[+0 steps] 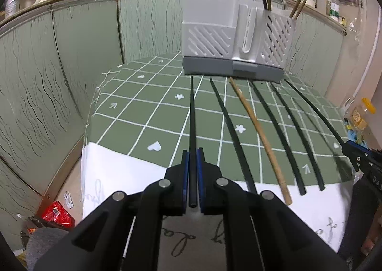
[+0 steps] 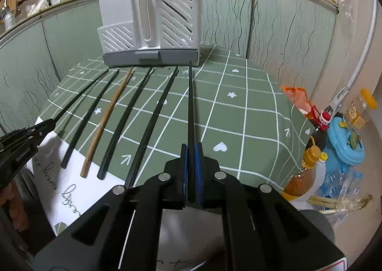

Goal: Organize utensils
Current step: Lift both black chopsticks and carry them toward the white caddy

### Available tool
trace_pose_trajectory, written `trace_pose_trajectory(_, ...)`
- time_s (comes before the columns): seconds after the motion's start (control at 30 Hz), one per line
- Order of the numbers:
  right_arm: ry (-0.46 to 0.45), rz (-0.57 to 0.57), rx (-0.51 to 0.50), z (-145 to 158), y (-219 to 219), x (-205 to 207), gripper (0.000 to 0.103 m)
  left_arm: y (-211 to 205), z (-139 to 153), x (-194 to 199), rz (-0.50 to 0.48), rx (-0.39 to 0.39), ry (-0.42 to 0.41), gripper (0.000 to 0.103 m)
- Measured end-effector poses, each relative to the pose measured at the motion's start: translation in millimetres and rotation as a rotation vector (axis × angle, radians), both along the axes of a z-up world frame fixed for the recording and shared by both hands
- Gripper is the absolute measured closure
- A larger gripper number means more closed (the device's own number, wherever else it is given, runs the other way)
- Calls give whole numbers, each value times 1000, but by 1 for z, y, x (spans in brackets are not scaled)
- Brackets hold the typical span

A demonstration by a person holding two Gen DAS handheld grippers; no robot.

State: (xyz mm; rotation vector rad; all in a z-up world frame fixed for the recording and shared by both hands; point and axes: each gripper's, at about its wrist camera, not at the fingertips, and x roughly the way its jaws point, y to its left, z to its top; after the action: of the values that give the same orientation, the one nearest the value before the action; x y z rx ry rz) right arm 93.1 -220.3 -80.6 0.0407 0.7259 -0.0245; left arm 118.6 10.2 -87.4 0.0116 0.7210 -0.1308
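Left gripper [image 1: 193, 151]: blue-padded fingers pressed onto a black chopstick [image 1: 192, 113], the leftmost of the row; its butt end pokes back between the fingers, its tip points toward the holder
Right gripper [image 2: 191, 146]: pinching another black chopstick [image 2: 190, 103], the rightmost of the row, which runs straight ahead with its tip just short of the holder's base
Near edge: white cloth with script lettering [image 1: 133, 175] under the thick ends of the chopsticks
Tablecloth [image 2: 238, 115]: green with a white grid, hearts, stars and arrows
Loose chopsticks between the two held ones: a black one [image 1: 229, 127], a single wooden chopstick [image 1: 255, 125], then two more black ones [image 1: 272, 125], side by side and apart, thin ends toward the holder
Utensil holder [image 1: 234, 39]: white slotted plastic on a grey base, at the far side of the cloth; its right-hand tall compartment [image 1: 277, 39] holds several upright chopsticks, dark and wooden
Beyond: pale green wall panels [image 1: 71, 56]
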Motion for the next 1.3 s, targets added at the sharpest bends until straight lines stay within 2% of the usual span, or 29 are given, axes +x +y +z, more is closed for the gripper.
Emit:
trace_pose_trajectory(0.57,-57,65,4,47,-1,-5,97,10,65,-9,-39,-52,-91,95)
trace_pose_trajectory(0.87,-118,75,10,87,-8,2,97,14,97,-1,-69,-59,-132,95)
trace_pose_trajectory(1.3,-161,112,30,139,-16,19,97,18,137,18,-110,-85,-136,95)
